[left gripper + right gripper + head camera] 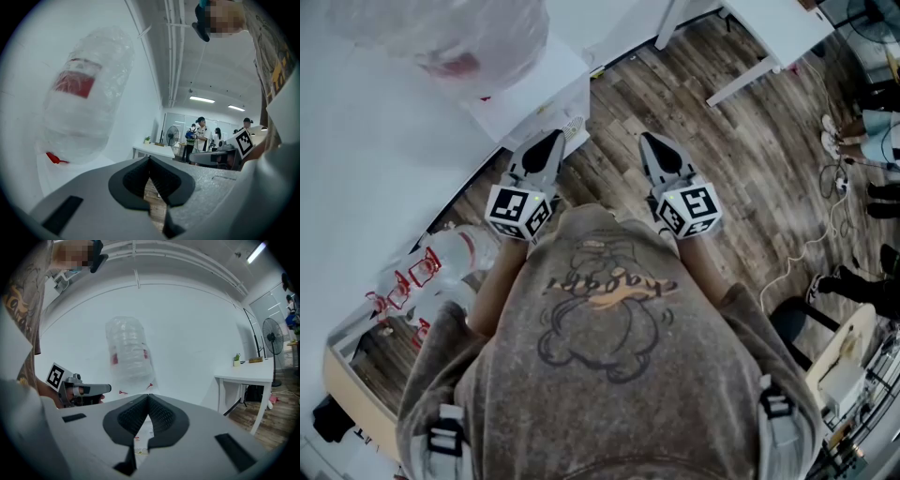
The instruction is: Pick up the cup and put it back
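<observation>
I see no single cup on its own. A clear plastic-wrapped bundle with a red label (478, 37) lies on the white table (366, 150) at the upper left; it also shows as the bundle (86, 108) in the left gripper view and the bundle (129, 352) in the right gripper view. My left gripper (551, 139) and right gripper (649, 139) are held side by side close to the person's chest, above the wooden floor and short of the table's edge. Both are shut, with nothing between the jaws: left gripper (150, 159), right gripper (148, 397).
A white box (539, 94) sits at the table's near corner. A carton of clear bottles with red labels (422, 272) stands at the lower left. A second white table (769, 28) is at the upper right. Cables and people's feet (853, 141) are at the right, a chair (834, 352) lower right.
</observation>
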The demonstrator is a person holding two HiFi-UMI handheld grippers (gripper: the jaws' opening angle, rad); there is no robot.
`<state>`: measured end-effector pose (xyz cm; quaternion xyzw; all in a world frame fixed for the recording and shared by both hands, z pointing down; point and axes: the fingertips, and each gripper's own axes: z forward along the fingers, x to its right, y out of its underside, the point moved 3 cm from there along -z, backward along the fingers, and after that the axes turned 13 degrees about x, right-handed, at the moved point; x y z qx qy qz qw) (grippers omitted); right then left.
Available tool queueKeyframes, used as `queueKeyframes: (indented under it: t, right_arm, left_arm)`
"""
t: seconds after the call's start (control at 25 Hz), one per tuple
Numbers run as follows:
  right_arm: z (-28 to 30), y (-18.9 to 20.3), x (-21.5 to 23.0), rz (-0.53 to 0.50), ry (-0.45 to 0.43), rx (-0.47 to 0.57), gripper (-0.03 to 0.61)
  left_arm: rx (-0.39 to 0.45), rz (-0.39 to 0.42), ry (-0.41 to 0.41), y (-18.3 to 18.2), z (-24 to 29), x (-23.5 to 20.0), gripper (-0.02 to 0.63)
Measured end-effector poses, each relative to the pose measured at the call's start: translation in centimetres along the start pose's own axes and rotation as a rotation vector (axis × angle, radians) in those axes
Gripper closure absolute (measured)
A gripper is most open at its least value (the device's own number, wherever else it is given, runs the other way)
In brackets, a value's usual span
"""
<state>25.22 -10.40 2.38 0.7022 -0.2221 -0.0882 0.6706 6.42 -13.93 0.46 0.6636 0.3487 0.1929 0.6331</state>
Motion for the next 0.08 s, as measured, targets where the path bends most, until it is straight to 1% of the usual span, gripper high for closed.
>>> queueKeyframes:
  t: [0.08]
  right_arm:
    - [-0.21,-0.22,0.12,-0.004,-0.002,0.001,0.574]
  left_arm:
    - [0.002,0.001,0.001,-0.06,-0.02,0.22,0.612]
